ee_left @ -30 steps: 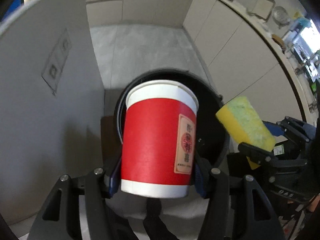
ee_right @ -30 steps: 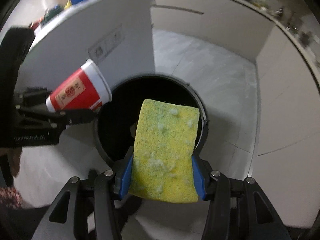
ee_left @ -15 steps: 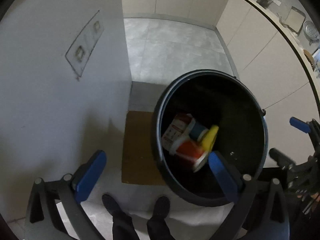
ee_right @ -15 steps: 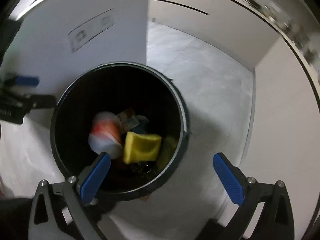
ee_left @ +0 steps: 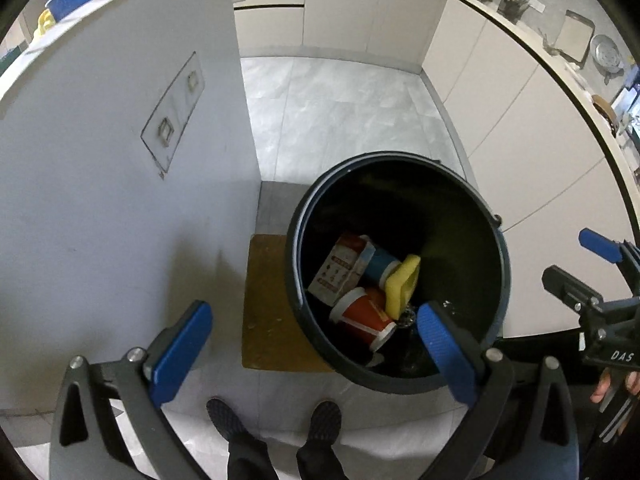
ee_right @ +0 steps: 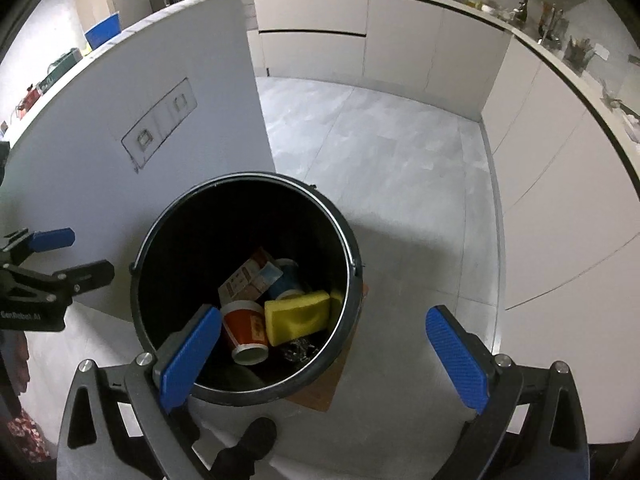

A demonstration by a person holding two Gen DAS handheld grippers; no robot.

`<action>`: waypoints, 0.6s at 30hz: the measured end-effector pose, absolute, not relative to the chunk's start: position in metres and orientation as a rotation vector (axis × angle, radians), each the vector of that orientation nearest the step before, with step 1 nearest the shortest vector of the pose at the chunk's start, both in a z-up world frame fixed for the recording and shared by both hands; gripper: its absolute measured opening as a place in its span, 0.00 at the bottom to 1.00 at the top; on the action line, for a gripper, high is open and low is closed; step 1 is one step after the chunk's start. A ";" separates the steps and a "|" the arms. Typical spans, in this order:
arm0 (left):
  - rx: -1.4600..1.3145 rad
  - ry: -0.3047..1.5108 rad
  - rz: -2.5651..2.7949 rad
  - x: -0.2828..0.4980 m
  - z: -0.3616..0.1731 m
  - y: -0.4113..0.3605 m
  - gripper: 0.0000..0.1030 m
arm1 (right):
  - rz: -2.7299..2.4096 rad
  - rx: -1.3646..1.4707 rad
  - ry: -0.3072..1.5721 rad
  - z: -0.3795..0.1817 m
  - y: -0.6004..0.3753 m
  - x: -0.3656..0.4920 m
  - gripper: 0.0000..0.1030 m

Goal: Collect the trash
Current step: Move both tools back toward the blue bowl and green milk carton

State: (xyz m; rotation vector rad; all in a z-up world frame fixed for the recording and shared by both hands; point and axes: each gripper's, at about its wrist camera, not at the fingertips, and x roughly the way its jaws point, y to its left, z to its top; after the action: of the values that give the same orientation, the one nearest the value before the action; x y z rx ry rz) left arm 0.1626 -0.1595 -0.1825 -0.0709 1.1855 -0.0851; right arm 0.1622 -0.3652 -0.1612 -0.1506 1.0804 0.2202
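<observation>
A black round trash bin [ee_left: 294, 264] [ee_right: 248, 178] stands on the floor below both grippers. Inside it lie a red paper cup [ee_left: 366, 318] [ee_right: 246, 332], a yellow sponge [ee_left: 404, 288] [ee_right: 298, 316], a printed carton [ee_left: 340, 270] [ee_right: 250, 278] and a blue cup [ee_left: 380, 264] [ee_right: 286, 280]. My left gripper [ee_left: 313, 310] [ee_right: 76, 254] hangs wide open over the bin's left rim, holding nothing. Over the bin's right side my right gripper [ee_right: 323, 314] [ee_left: 576, 260] is wide open too, with nothing between its blue pads [ee_right: 456, 360].
A white island panel [ee_left: 120, 160] with a socket plate [ee_left: 172, 116] rises just left of the bin. A brown mat [ee_left: 268, 300] lies under the bin. A person's dark shoes [ee_left: 224, 416] stand at the near edge. Pale cabinets [ee_right: 560, 200] line the right and back, with grey tiled floor [ee_right: 380, 140] between.
Both grippers have opened wide. The red cup has dropped out of the left one and the yellow sponge out of the right one; both now lie in the bin.
</observation>
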 end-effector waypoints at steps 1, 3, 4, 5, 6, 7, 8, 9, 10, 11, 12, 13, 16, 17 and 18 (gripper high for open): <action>-0.066 1.177 -0.087 0.160 -0.179 -0.160 1.00 | 0.220 -0.144 1.078 -0.158 -0.367 0.159 1.00; -0.059 1.166 -0.089 0.155 -0.171 -0.162 1.00 | 0.212 -0.143 1.073 -0.153 -0.368 0.155 1.00; -0.060 1.155 -0.093 0.153 -0.166 -0.161 1.00 | 0.208 -0.140 1.066 -0.149 -0.369 0.152 1.00; -0.056 1.147 -0.092 0.151 -0.162 -0.162 1.00 | 0.207 -0.135 1.062 -0.146 -0.369 0.152 1.00; -0.055 1.140 -0.090 0.151 -0.158 -0.161 1.00 | 0.202 -0.128 1.056 -0.144 -0.369 0.150 1.00; -0.058 1.127 -0.091 0.149 -0.152 -0.160 1.00 | 0.196 -0.120 1.047 -0.139 -0.370 0.148 1.00; -0.058 1.122 -0.089 0.149 -0.149 -0.160 1.00 | 0.196 -0.113 1.039 -0.135 -0.370 0.147 1.00; -0.055 1.109 -0.085 0.147 -0.142 -0.159 1.00 | 0.193 -0.105 1.028 -0.129 -0.370 0.145 1.00; -0.053 1.095 -0.086 0.146 -0.136 -0.158 1.00 | 0.192 -0.102 1.018 -0.124 -0.370 0.144 1.00; -0.053 1.086 -0.082 0.145 -0.133 -0.157 1.00 | 0.192 -0.100 1.009 -0.120 -0.369 0.143 1.00; -0.053 1.072 -0.075 0.144 -0.128 -0.156 1.00 | 0.191 -0.096 1.000 -0.115 -0.368 0.142 1.00; -0.057 1.060 -0.076 0.144 -0.123 -0.154 1.00 | 0.191 -0.088 0.992 -0.110 -0.366 0.142 1.00; -0.074 1.030 -0.065 0.142 -0.110 -0.147 1.00 | 0.198 -0.063 0.969 -0.096 -0.362 0.142 1.00; -0.079 1.023 -0.061 0.142 -0.106 -0.145 1.00 | 0.197 -0.062 0.963 -0.092 -0.360 0.142 1.00; -0.082 1.016 -0.055 0.141 -0.102 -0.143 1.00 | 0.204 -0.059 0.954 -0.088 -0.358 0.142 1.00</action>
State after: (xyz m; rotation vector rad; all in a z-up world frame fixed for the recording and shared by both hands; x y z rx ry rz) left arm 0.1410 -0.1428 -0.1021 -0.0821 1.0156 -0.0555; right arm 0.1421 -0.3576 -0.0880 -0.0593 0.9543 0.2037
